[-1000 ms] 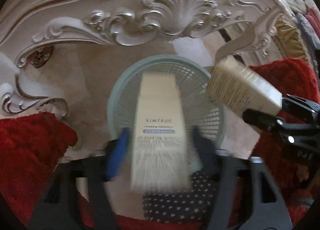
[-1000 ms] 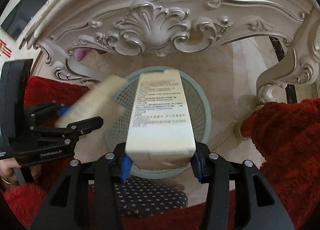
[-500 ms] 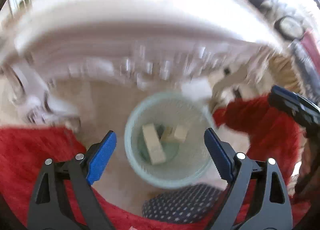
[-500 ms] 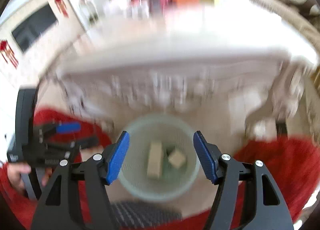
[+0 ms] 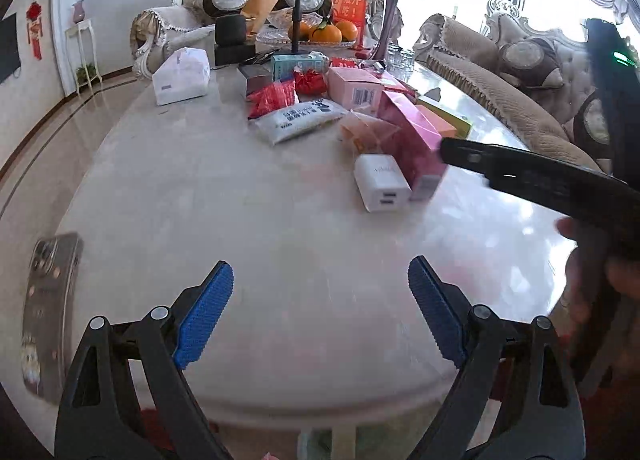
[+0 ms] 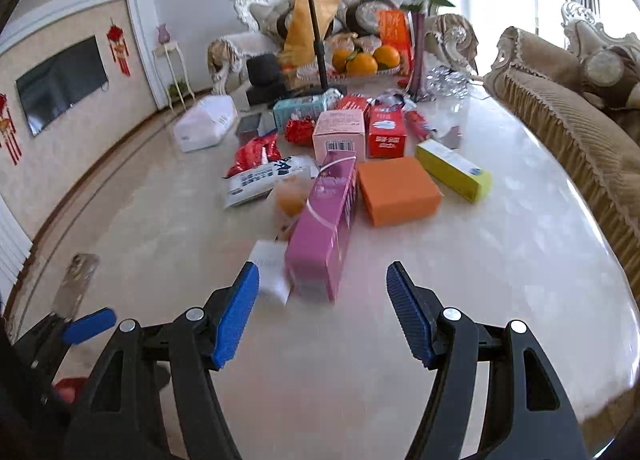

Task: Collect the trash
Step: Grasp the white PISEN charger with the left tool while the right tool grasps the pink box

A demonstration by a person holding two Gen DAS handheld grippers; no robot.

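Right gripper [image 6: 322, 312]: I hold it spread wide and empty, low over the near end of the desk [image 6: 500, 280], its blue pads lined up on the end of a long pink carton [image 6: 324, 236] just ahead; left gripper [image 5: 320, 312]: likewise spread, nothing between its pads, over bare marble with no item close in front. Step in hand, by my judgement: both sets of fingers free, reaching for the next pieces of trash on the desk. Next move, as I read it: carry the right gripper forward so the pads straddle the pink carton's narrow end, then close; the small white box [image 6: 270, 270] touching its left side may get nudged. Remaining items, outward: orange box [image 6: 398, 188] beside the carton, yellow-green box [image 6: 454, 170] to its right, white pouch [image 6: 268, 176] to the left, pink cube box [image 6: 339, 136] bearing a barcode, red box [image 6: 387, 133], red wrappers [image 6: 256, 152], teal box [image 6: 302, 110], white tissue pack [image 6: 206, 124]. Not trash, I judge: phone [image 5: 50, 308] lying at the left edge, fruit bowl with oranges [image 6: 362, 60], rose vase [image 6: 418, 48]. Legible writing: none with certainty; pouch and red box carry print, likely Chinese characters, too small to read
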